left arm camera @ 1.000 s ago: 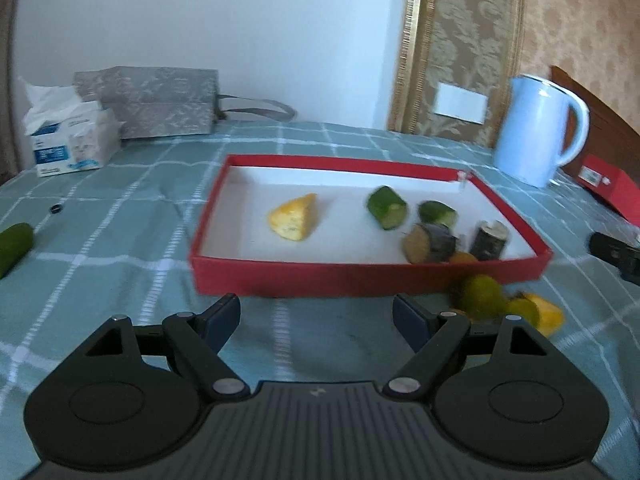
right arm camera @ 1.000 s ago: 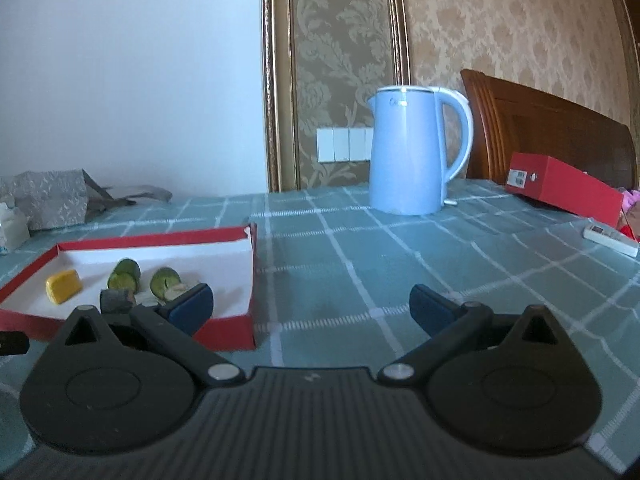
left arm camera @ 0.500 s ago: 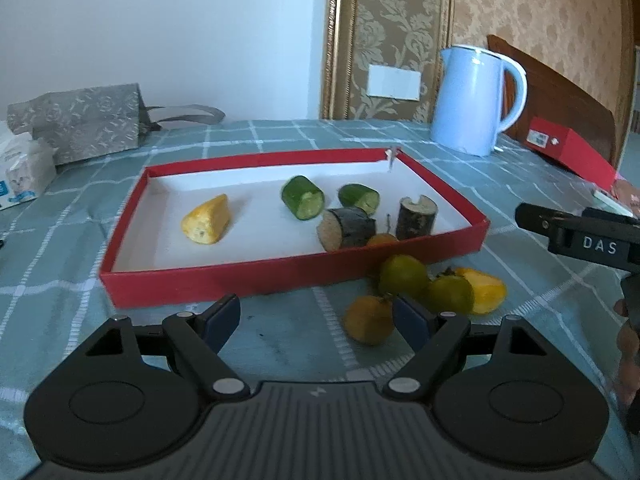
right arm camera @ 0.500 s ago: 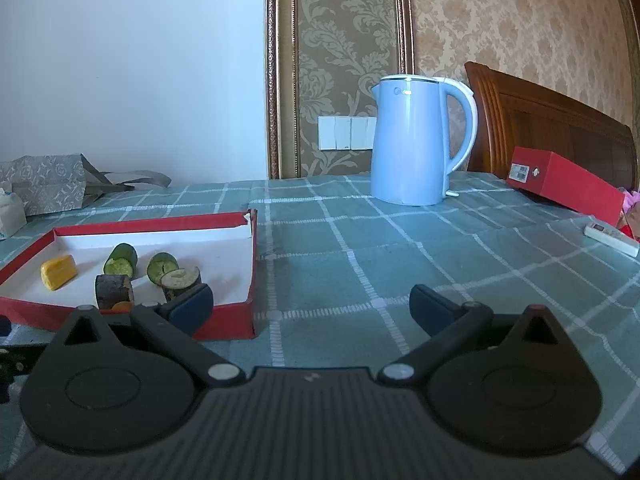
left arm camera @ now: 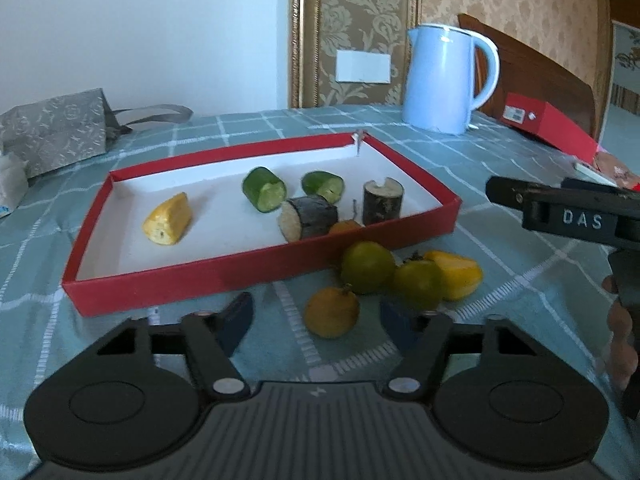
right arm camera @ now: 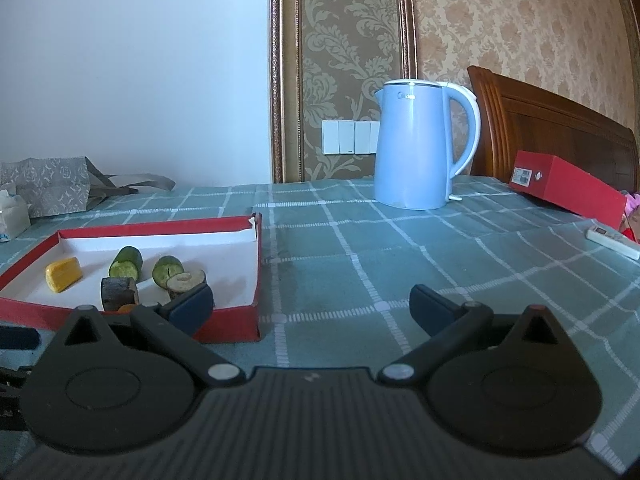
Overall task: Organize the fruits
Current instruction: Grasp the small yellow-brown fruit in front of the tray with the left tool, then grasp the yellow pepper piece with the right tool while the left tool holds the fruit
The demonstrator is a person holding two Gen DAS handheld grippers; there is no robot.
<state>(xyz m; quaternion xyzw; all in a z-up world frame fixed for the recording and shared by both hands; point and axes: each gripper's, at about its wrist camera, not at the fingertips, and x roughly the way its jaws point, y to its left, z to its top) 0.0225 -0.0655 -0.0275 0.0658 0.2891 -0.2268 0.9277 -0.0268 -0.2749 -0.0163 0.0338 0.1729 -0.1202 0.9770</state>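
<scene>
Left gripper point(left arm camera: 316, 322) nearer the loose fruit: orange fruit point(left arm camera: 332, 312) sits dead ahead between the jaws, roundish, no real long axis. Jaws just been closing, pads not on it yet, so released. Two green fruits point(left arm camera: 368, 266) and a yellow piece point(left arm camera: 460, 276) just beyond, against the near wall of the red tray point(left arm camera: 208, 276). Right gripper point(right arm camera: 310, 306) jaws wide, empty, aimed at bare checked tabletop point(right arm camera: 400, 264) right of the tray. Blue kettle point(right arm camera: 416, 144) well behind, clear of the reach.
</scene>
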